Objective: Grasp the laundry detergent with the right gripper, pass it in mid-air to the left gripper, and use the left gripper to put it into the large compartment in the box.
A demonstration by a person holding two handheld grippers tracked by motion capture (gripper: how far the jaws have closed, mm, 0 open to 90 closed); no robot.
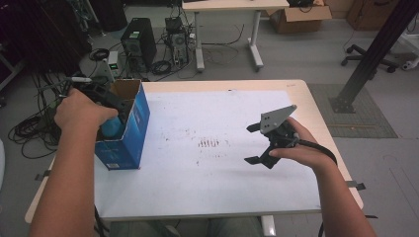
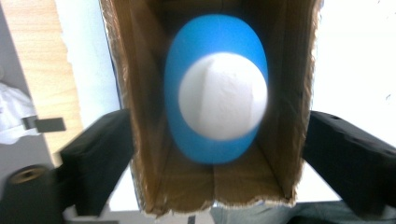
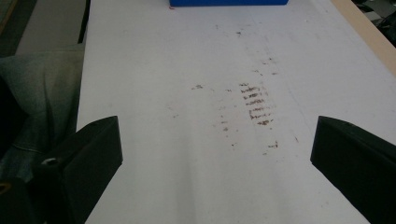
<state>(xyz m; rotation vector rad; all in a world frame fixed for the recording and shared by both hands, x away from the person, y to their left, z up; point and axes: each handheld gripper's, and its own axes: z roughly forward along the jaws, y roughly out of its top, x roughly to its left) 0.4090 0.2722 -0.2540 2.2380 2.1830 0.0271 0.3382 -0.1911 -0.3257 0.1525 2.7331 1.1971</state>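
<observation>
My left gripper (image 2: pixel 215 154) stands with jaws spread wide outside the walls of the blue cardboard box (image 1: pixel 129 129), gripping nothing; the blue-and-white egg-shaped object (image 2: pixel 215 100) lies straight ahead inside, long axis along the box. The left gripper view shows this interior; the high view shows my right gripper (image 1: pixel 257 144) open, empty and well apart over the white sheet (image 1: pixel 207 173).

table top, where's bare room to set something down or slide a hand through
Free: the white sheet between the blue carton and the right tongs, apart from brown smudges, plus the strip along the near edge. Crowded: the left edge, where the carton holds a blue-and-white object under the left tongs.
</observation>
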